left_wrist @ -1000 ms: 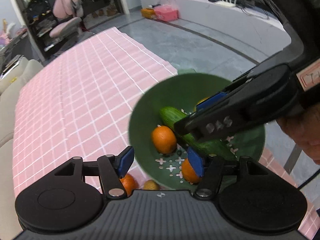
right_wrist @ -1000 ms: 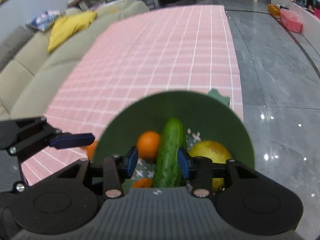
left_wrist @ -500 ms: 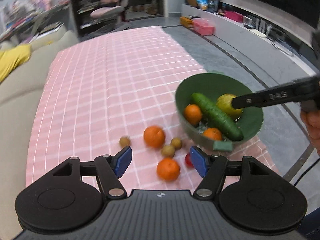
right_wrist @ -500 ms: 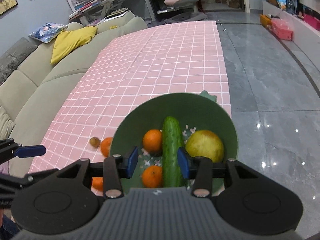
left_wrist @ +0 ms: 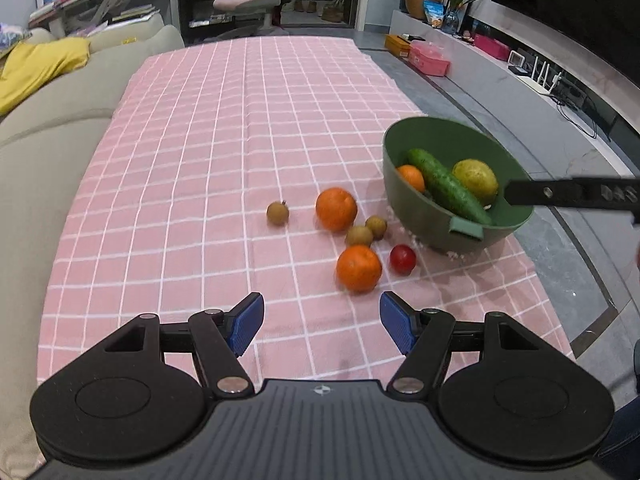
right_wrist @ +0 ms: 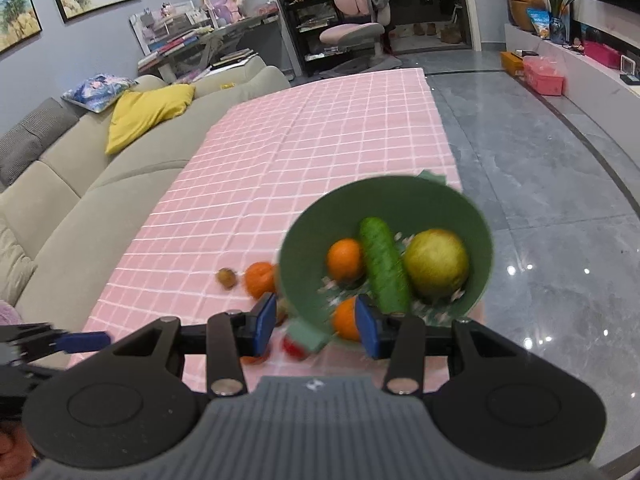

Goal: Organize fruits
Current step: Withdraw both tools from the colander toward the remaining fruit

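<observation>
Since pulling back, left gripper empty, cucumber in bowl

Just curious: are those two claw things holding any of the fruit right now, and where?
No. The left gripper and right gripper both hang open and empty; the right one's pads stand apart above the green bowl.

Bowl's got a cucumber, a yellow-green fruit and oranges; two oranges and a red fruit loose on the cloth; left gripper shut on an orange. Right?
Not quite: the left gripper holds nothing; its jaws stand apart and empty above the cloth, as the left wrist view shows. The rest stands.
</observation>
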`<action>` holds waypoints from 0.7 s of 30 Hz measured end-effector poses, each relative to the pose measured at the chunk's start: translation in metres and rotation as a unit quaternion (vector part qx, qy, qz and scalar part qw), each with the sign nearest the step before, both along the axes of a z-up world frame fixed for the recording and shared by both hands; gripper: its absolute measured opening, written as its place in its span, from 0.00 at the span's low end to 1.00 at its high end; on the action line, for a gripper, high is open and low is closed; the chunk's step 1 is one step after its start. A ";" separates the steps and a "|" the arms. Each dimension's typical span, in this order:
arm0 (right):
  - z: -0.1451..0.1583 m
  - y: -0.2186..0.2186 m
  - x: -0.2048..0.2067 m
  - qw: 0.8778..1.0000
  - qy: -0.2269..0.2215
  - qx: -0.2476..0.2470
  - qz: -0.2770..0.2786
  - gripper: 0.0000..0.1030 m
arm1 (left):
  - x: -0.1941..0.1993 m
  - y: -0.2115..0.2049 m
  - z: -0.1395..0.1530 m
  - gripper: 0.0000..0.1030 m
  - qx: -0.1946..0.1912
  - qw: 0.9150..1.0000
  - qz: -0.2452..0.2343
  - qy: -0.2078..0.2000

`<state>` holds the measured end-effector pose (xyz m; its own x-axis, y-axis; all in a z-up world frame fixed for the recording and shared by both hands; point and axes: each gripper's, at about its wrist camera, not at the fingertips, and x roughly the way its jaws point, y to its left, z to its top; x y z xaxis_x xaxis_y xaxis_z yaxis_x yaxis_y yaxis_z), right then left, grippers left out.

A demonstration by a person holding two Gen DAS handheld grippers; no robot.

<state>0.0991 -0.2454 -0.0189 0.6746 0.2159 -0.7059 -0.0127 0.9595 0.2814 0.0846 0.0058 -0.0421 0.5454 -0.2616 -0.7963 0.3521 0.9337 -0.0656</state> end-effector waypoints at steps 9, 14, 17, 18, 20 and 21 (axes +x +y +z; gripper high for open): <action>-0.034 0.037 -0.017 1.000 0.021 -0.005 -0.002 0.40 | 0.001 0.017 -0.027 0.76 -0.011 1.000 0.002 0.022; -0.056 0.047 -0.008 0.999 0.044 -0.007 -0.006 0.40 | 0.004 0.019 -0.038 0.76 -0.011 1.000 -0.002 0.028; -0.065 0.048 -0.004 0.998 0.053 -0.006 -0.012 0.40 | 0.008 0.018 -0.043 0.76 -0.021 0.999 -0.006 0.038; -0.067 0.049 -0.004 0.998 0.054 -0.008 -0.014 0.40 | 0.009 0.018 -0.044 0.76 -0.025 0.999 -0.008 0.040; -0.072 0.048 -0.002 0.998 0.058 -0.009 -0.017 0.40 | 0.013 0.016 -0.047 0.76 -0.028 0.999 -0.011 0.041; -0.073 0.049 -0.001 0.998 0.058 -0.010 -0.019 0.40 | 0.014 0.015 -0.048 0.76 -0.026 0.999 -0.013 0.041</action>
<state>0.0984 -0.1966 -0.0921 0.5948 0.1770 -0.7841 0.0552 0.9642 0.2594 0.0989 0.0205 -0.0902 0.4709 -0.3173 -0.8231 0.3670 0.9190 -0.1443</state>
